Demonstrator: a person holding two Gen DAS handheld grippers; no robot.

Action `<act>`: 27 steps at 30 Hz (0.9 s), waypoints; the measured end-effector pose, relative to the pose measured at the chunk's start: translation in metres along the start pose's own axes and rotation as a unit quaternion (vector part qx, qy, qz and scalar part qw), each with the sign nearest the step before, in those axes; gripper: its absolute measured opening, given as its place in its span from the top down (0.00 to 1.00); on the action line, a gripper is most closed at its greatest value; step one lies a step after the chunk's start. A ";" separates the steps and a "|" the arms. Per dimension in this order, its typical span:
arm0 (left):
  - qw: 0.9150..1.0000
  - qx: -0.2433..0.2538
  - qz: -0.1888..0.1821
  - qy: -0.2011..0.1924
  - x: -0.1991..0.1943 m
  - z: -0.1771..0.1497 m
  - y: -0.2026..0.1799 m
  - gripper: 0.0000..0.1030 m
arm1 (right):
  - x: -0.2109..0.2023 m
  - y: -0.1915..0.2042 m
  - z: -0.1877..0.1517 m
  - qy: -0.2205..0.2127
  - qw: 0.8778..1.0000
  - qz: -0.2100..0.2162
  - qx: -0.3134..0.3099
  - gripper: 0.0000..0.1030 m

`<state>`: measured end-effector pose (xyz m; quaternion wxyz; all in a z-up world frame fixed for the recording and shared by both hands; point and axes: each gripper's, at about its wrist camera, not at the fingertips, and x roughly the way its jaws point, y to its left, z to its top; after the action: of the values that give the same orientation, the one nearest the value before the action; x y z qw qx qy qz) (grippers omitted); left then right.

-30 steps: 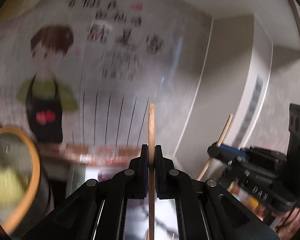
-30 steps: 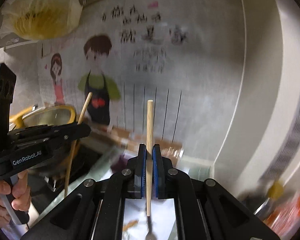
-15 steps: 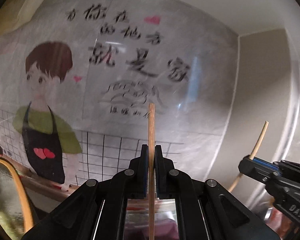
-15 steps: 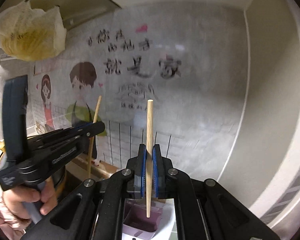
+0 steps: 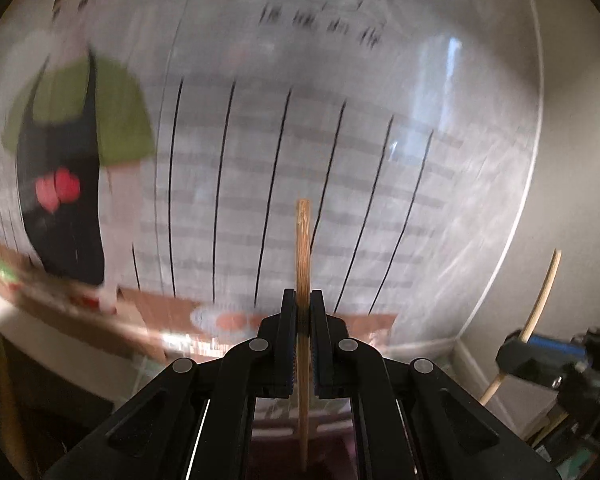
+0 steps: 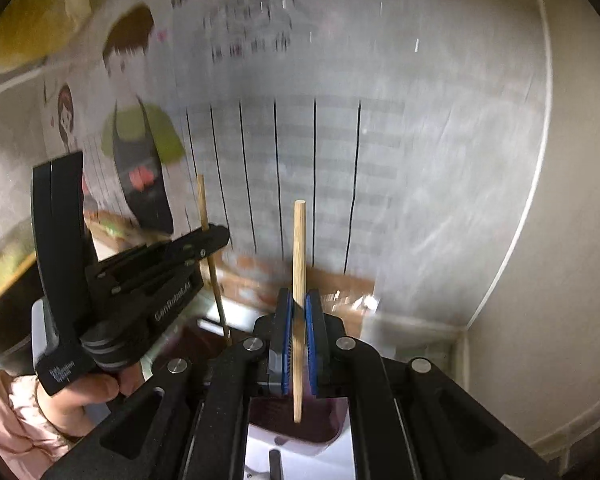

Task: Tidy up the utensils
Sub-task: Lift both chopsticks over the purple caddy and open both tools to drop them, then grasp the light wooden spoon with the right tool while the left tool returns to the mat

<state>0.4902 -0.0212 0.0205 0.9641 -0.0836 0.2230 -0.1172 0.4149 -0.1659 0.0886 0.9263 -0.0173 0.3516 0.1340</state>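
Note:
My left gripper (image 5: 302, 300) is shut on a wooden chopstick (image 5: 303, 248) that stands upright between its pads. My right gripper (image 6: 299, 304) is shut on a second chopstick (image 6: 299, 248), also upright and tilted slightly. Its lower end hangs over a white container with a dark purple inside (image 6: 300, 428). In the right wrist view the left gripper (image 6: 214, 238) sits to the left, a little further back, with its chopstick (image 6: 201, 200) poking up. In the left wrist view the right gripper (image 5: 516, 350) shows at the right edge with its chopstick (image 5: 544, 292).
A wall poster (image 6: 340, 140) with cartoon figures and grid lines stands close ahead, with a wall corner (image 6: 540, 160) to its right. A yellow-rimmed pan (image 6: 4, 292) sits at the left. A person's hand (image 6: 92, 396) with a pink sleeve holds the left gripper.
Both grippers have come down along the poster, each still gripping its chopstick. The purple-lined container now shows closer under the right gripper. The picture has become blurred.

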 end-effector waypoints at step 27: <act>0.982 -0.027 0.068 0.173 -0.136 -0.071 0.035 0.34 | -0.019 0.027 -0.118 0.124 0.992 0.018 -0.031 0.48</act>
<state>0.3461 0.0408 0.0058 0.9140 -0.0732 0.3948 -0.0581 0.3175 -0.1597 0.0139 0.8719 -0.0565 0.4601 0.1581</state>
